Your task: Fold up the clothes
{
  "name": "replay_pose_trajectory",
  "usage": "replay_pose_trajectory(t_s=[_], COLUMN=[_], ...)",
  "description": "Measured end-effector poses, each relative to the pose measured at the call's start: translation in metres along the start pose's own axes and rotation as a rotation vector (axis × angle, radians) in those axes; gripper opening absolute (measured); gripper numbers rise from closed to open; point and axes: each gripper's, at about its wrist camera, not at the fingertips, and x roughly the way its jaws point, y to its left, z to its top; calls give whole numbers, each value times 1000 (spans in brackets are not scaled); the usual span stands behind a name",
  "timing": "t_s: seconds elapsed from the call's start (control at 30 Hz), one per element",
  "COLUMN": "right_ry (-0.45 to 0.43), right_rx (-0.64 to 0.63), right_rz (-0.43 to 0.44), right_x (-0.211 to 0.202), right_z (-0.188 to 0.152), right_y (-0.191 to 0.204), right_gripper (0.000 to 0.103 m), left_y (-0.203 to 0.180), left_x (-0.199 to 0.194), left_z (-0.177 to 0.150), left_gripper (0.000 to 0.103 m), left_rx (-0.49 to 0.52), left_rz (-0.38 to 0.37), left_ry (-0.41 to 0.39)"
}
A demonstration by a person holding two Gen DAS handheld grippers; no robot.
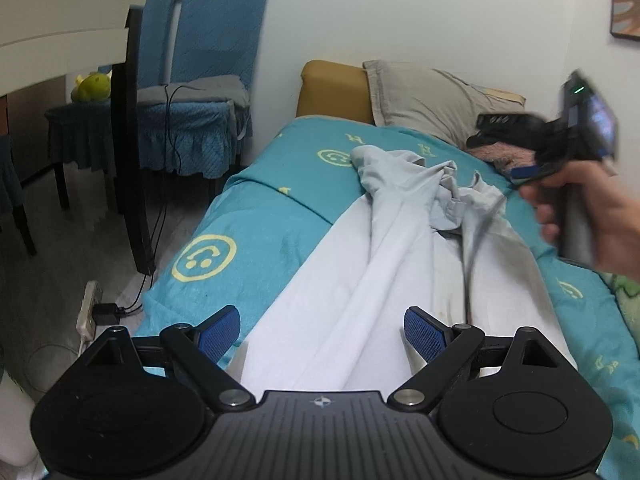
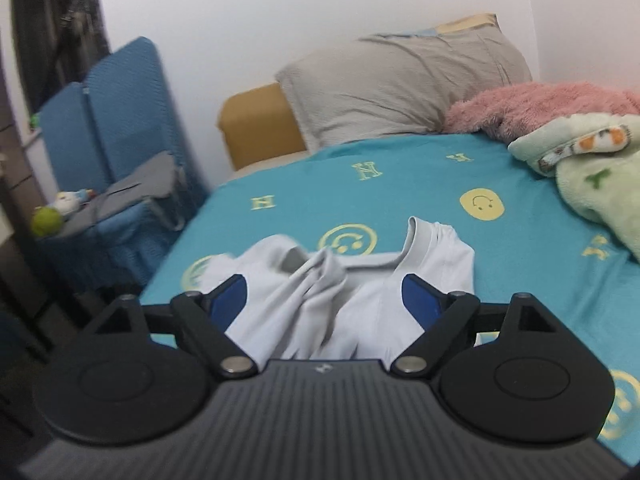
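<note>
A pale grey T-shirt (image 1: 360, 280) lies crumpled lengthwise on the teal smiley-print bed sheet (image 1: 248, 216). My left gripper (image 1: 322, 330) is open over the shirt's near end, its blue pads (image 1: 218, 330) spread to either side of the cloth. In the right wrist view the shirt (image 2: 360, 304) shows its collar (image 2: 416, 240) and a bunched fold in the middle. My right gripper (image 2: 324, 300) is open above that end, holding nothing. From the left wrist view, the right gripper (image 1: 498, 148) appears blurred in a hand (image 1: 600, 224) over the far right of the shirt.
A grey pillow (image 2: 400, 84) leans on a mustard headboard (image 2: 256, 124). Pink fleece (image 2: 540, 104) and a green blanket (image 2: 592, 176) lie at the bed's right. Blue covered chairs (image 1: 208, 80), a dark table leg (image 1: 132, 152) and a power strip (image 1: 90, 308) stand left of the bed.
</note>
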Motion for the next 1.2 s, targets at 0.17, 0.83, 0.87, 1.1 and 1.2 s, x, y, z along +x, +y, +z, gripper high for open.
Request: replay_pose_trajectory(t_s=[0.17, 0.83, 0.87, 1.1, 1.2], right_ry=[1, -3, 2, 38, 57], right_rx=[4, 41, 46, 72, 102], right_rz=[61, 50, 49, 58, 57], right_x=[-116, -359, -357, -347, -345], right_z=[-22, -152, -152, -158, -160], right_y=[13, 5, 4, -1, -6], right_gripper=[86, 86, 86, 86, 86], left_y=[-10, -48, -48, -40, -33], left_x=[-17, -101, -99, -80, -74], left_z=[-2, -32, -33, -37, -37], left_gripper=[91, 91, 91, 91, 91], left_rx=[36, 165, 165, 131, 134], left_rz=[-12, -61, -54, -10, -6], left_ry=[-17, -21, -10, 98, 161])
